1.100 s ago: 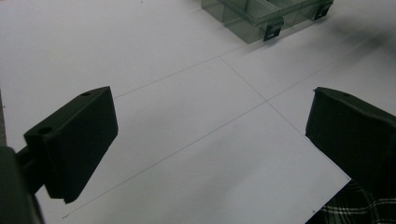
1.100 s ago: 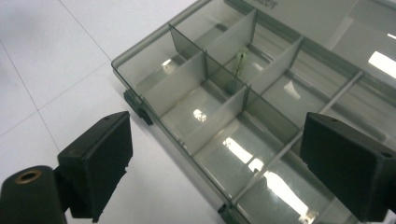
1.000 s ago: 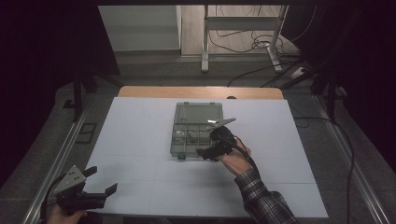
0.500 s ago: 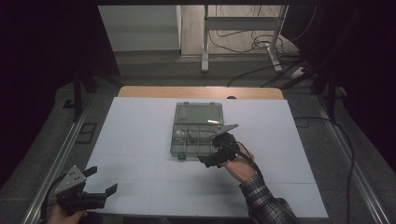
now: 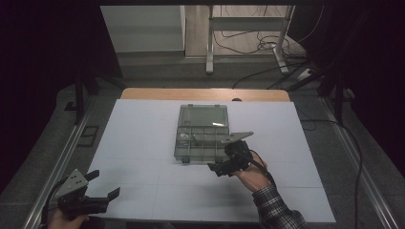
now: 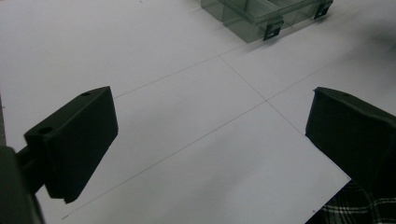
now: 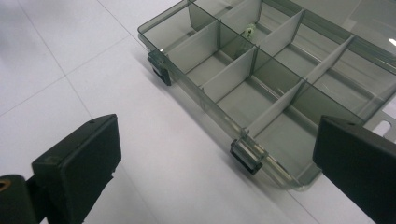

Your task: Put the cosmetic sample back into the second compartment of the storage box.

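A dark room ringed the bench point(image 5: 143, 138), whose white top was ruled by thin lines into large panels. Near its centre lay a clear compartment box point(image 5: 200, 138), lid thrown back toward twelve o'clock, its long axis running from six to twelve. One small pale part point(image 7: 250, 31) sat in a far compartment; the others looked bare. The right gripper point(image 5: 228, 162) hovered just beside the box's near right corner, at about five o'clock from it, jaws spread wide and holding nothing. In the right gripper view a front latch point(image 7: 247, 155) lay between those jaws. The left gripper point(image 5: 95, 191) waited well apart at seven o'clock, jaws likewise released. The right hand point(image 5: 250, 176) was plainly the nearer, so any work on the box probably fell to it.
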`<state>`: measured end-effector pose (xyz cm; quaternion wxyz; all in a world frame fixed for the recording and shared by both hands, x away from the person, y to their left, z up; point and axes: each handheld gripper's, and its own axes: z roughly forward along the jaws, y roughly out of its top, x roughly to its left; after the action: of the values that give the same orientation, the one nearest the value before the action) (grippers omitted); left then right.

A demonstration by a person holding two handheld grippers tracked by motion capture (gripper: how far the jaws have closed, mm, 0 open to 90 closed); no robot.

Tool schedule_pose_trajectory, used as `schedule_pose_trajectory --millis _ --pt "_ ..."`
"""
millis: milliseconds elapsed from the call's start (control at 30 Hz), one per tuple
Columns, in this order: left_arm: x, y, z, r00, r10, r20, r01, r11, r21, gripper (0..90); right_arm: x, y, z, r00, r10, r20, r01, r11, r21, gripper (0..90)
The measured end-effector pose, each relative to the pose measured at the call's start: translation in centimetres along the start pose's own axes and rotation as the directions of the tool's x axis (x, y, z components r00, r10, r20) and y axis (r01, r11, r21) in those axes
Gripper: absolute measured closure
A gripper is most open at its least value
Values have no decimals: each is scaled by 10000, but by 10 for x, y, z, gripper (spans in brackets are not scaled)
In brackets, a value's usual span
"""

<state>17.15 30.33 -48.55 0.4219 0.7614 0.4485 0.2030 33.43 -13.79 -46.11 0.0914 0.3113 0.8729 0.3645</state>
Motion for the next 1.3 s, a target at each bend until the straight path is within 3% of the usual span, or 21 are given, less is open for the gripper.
schedule_pose_trajectory --millis 533,1300 --pt "0 0 0 10000 -60 -4 60 10000 -24 29 5 -25 -28 9999 49 126 -45 9994 -336 10" --pt "1 0 -1 9999 -116 -14 116 9999 -77 28 8 -59 -55 9978 439 489 -411 9974 -584 12"
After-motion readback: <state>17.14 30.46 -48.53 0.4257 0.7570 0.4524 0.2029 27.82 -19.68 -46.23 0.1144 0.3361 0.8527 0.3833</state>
